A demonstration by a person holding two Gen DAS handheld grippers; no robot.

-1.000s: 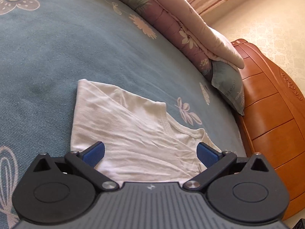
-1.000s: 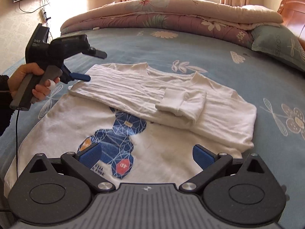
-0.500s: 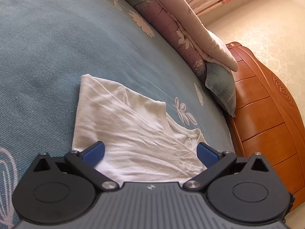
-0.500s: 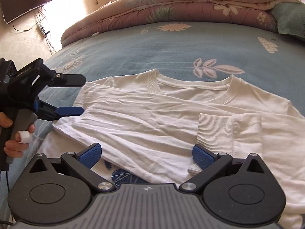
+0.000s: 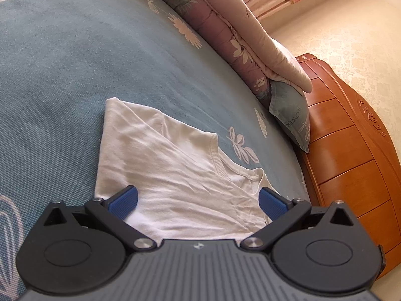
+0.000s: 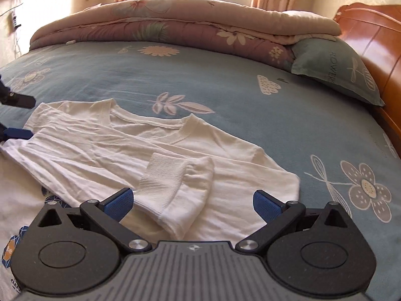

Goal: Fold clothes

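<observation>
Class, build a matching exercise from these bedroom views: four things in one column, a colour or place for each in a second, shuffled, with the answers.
Things
1. shirt
2. quilt
3. pillow
4. headboard

Descriptions
A. orange-brown wood, at the right edge
B. white, spread on the blue bedspread
C. grey-green, tucked under the quilt's end
D. pink and floral, folded along the far side of the bed

Pairs: 1-B, 2-D, 3-C, 4-A

Count: 1 white long-sleeved cotton shirt [image 6: 160, 155] at centre, 1 rolled floral quilt [image 6: 190, 32] at 12 o'clock, 1 grey-blue printed pillow [image 6: 333, 67] at 2 o'clock, 2 black grippers with blue pads, left gripper [image 5: 198, 200] and right gripper [image 6: 193, 202].
</observation>
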